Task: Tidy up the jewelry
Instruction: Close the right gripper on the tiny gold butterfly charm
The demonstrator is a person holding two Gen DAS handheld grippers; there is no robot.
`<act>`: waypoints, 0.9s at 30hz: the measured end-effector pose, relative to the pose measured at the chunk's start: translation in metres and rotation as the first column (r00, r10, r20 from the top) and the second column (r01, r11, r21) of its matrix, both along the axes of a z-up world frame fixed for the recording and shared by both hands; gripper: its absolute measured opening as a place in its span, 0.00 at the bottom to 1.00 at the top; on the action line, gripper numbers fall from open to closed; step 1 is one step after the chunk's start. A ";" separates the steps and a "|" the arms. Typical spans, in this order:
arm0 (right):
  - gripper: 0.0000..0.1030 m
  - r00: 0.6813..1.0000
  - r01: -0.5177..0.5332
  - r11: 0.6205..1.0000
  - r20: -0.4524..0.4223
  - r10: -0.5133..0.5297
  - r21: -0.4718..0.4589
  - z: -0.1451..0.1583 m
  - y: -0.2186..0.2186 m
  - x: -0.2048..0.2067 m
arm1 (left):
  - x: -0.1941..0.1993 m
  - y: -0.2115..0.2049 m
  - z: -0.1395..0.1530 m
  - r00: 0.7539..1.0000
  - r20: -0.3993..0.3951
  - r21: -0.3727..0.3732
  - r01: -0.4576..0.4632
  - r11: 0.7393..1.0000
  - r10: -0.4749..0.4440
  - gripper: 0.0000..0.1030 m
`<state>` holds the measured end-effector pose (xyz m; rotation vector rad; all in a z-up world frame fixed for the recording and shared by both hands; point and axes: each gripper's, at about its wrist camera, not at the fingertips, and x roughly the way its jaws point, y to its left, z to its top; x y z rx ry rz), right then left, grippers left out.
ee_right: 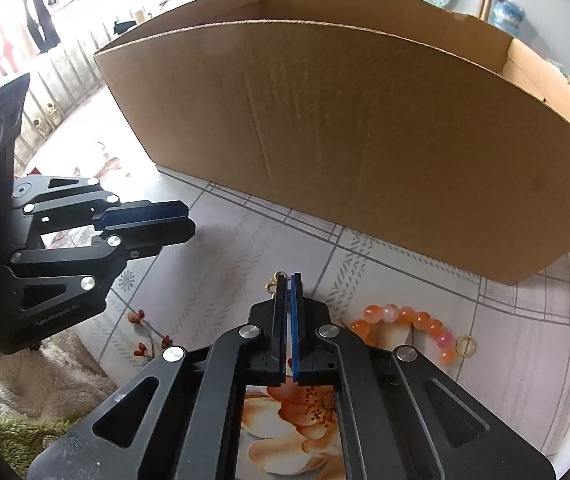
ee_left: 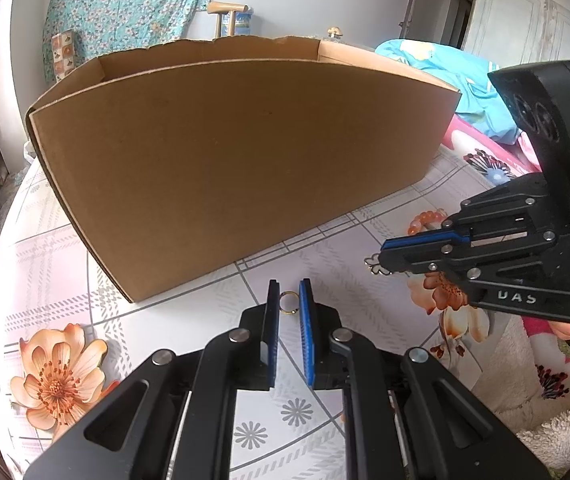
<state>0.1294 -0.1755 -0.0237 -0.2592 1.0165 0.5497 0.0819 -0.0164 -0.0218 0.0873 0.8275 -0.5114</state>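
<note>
In the left wrist view my left gripper [ee_left: 288, 289] is shut on a small gold ring [ee_left: 288, 303], which stands upright between its blue pads just above the flowered tablecloth [ee_left: 65, 248]. My right gripper [ee_right: 290, 280] is shut on a small gold charm [ee_right: 273, 285] whose clasp sticks out left of the tips. From the left wrist the right gripper [ee_left: 382, 258] shows that gold charm [ee_left: 373, 265] at its tips. An orange bead bracelet [ee_right: 405, 316] lies on the cloth right of the right gripper. The open cardboard box [ee_left: 225, 160] stands just behind both grippers.
A second gold ring [ee_right: 466, 346] lies by the end of the bracelet. The left gripper [ee_right: 187, 220] hovers left of the right one. A fluffy beige towel [ee_left: 525, 360] covers the near right edge. The box [ee_right: 365, 140] wall blocks the far side.
</note>
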 end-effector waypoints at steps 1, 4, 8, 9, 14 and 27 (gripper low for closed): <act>0.04 1.000 0.005 1.000 -0.003 -0.005 0.005 0.000 -0.001 0.000 | 0.000 0.001 0.000 1.000 0.000 -0.001 0.000 1.000 0.000 0.09; 0.18 0.999 0.033 0.999 -0.014 -0.033 0.022 0.004 -0.004 0.000 | 0.000 0.002 0.001 1.000 0.001 -0.005 -0.003 1.000 0.003 0.09; 0.30 0.998 0.060 0.997 -0.015 -0.060 0.042 0.003 0.000 -0.004 | -0.001 0.002 0.001 1.000 0.000 -0.014 -0.005 1.000 0.005 0.09; 0.30 0.998 0.068 0.997 -0.012 -0.067 0.034 0.002 0.003 -0.005 | -0.001 0.002 0.001 1.000 -0.001 -0.014 -0.005 1.000 0.005 0.09; 0.28 0.995 0.091 0.995 0.053 -0.089 -0.034 -0.007 0.018 -0.008 | -0.001 0.004 0.001 1.000 -0.002 -0.017 -0.005 1.000 0.005 0.09; 0.11 0.987 0.152 0.988 0.048 -0.152 0.000 -0.003 0.013 -0.008 | -0.002 0.002 0.000 1.000 0.003 -0.028 -0.015 1.000 0.015 0.09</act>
